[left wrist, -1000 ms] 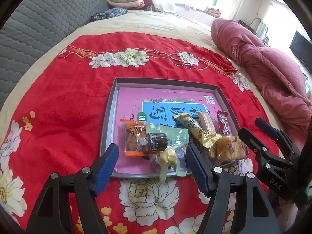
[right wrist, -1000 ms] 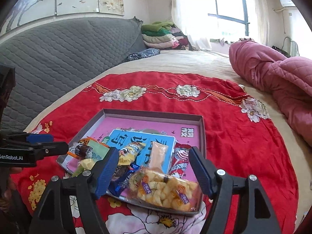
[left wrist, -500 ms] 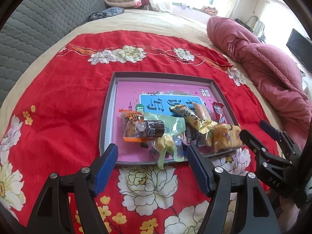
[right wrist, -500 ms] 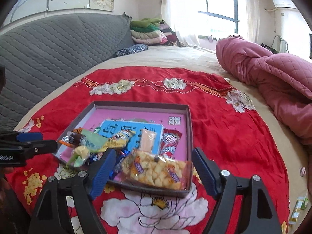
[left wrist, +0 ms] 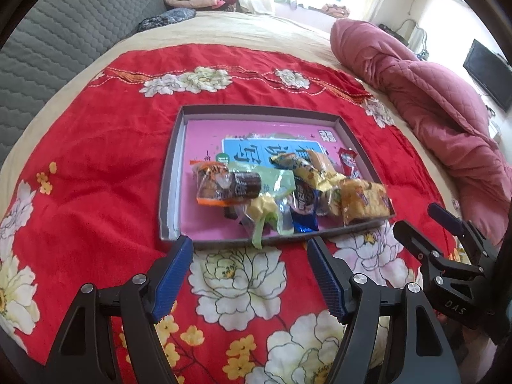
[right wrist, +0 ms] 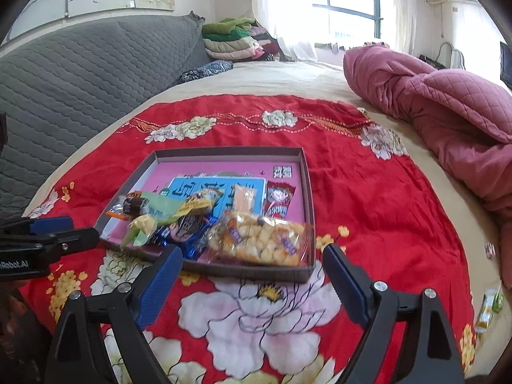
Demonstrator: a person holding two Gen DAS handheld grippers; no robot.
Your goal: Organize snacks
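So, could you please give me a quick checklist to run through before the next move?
1. Left gripper empty, fingers apart: ok.
2. Right gripper empty, fingers opening: ok.
3. Both grippers short of the tray, touching nothing: ok.
4. Snacks gathered in the tray: not ok, a small packet lies off the red blanket.
5. Puffed-snack bag fully inside the tray: ok.
6. Green wrapper inside the tray: not ok, it overhangs the near rim.

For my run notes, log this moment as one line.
tray: on red cloth, snacks piled inside | left gripper: open, empty, short of tray | right gripper: opening, empty, near puff bag
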